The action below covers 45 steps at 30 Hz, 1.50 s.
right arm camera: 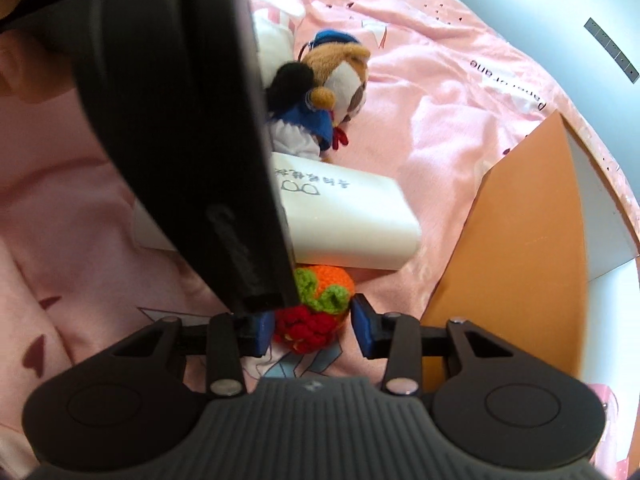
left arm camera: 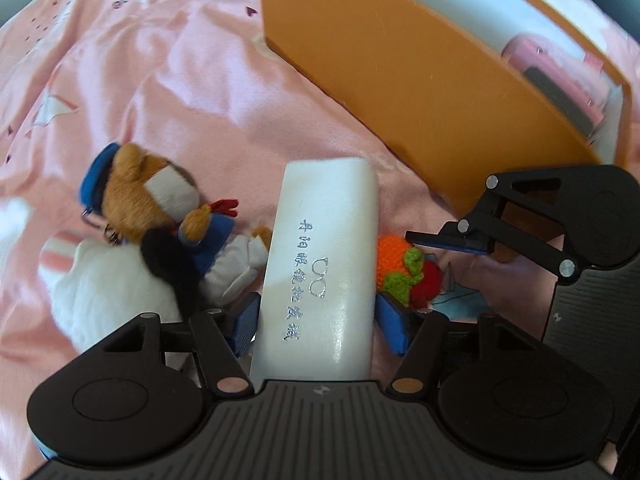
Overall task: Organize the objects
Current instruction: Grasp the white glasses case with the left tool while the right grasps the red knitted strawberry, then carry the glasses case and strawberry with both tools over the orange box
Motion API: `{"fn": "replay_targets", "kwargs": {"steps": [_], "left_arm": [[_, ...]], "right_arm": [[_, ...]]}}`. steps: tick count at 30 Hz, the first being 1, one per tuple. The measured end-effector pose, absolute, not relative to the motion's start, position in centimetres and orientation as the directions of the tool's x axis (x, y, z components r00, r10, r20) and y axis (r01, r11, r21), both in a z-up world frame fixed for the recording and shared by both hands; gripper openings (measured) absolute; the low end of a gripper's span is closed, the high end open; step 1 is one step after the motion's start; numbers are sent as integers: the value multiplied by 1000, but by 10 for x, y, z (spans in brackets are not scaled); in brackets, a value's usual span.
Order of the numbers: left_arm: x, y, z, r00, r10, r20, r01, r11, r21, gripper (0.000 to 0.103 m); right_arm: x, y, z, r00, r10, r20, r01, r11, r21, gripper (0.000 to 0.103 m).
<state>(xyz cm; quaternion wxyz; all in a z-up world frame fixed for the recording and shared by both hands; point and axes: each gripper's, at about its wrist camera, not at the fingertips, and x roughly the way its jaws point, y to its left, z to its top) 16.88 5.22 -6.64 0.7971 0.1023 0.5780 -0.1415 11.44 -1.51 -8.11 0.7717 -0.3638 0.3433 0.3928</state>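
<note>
A white glasses case (left arm camera: 320, 264) with silver lettering lies on the pink bedding. My left gripper (left arm camera: 319, 326) straddles its near end, and the blue pads lie against both long sides. A crocheted fruit (right arm camera: 312, 316), red and orange with green leaves, sits just right of the case. My right gripper (right arm camera: 311, 328) has the red part between its pads. One of its fingers (left arm camera: 448, 242) shows in the left wrist view, beside the fruit (left arm camera: 404, 272). In the right wrist view the left tool's black body (right arm camera: 180, 120) hides much of the case (right arm camera: 352, 216).
An open orange box (left arm camera: 400, 80) with white inner walls stands to the right of the case (right arm camera: 520, 220); a pink item (left arm camera: 552, 76) lies inside. A brown plush toy in a blue cap (left arm camera: 160, 208) and a white plush (left arm camera: 92, 288) lie left of the case, on the bedding (left arm camera: 160, 60).
</note>
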Motion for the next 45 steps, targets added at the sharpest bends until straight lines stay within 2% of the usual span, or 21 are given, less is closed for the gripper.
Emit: {"fn": "replay_targets", "kwargs": {"steps": [3,13,19,23,28,32,38,45], "left_arm": [[157,54,-52,323,-114,-939,323,946,-4,71],[134,56,-8,391,-119,-912,288,958,-1,71],[116,63,-3,298,-170,-939,275,958,-86,71],[105,58,-7,254,-174,-952,285,953,-98,71],[106,50,-26,115,-153,-982,299,947,-112,71],[117,47,-40,43,-131,-991,285,952,-113,71],[135,35,-58,-84,-98,-992,355,927,-122,73],[152,23,-52,-84,-52,-995,416,906,-83,77]], "right_arm": [[111,-20,-69,453,382,-805,-856,439,-273,41],[95,-37,-29,522,434,-734,-834,439,-334,40],[93,-69,1,485,493,-722,-845,475,-244,40],[79,-79,32,485,544,-685,-831,531,-166,40],[92,-108,52,512,551,-659,-795,594,-121,40],[110,-124,54,545,518,-659,-749,654,-105,40],[126,-155,55,577,467,-670,-677,733,-71,40],[146,-176,51,609,433,-664,-611,790,-45,40]]}}
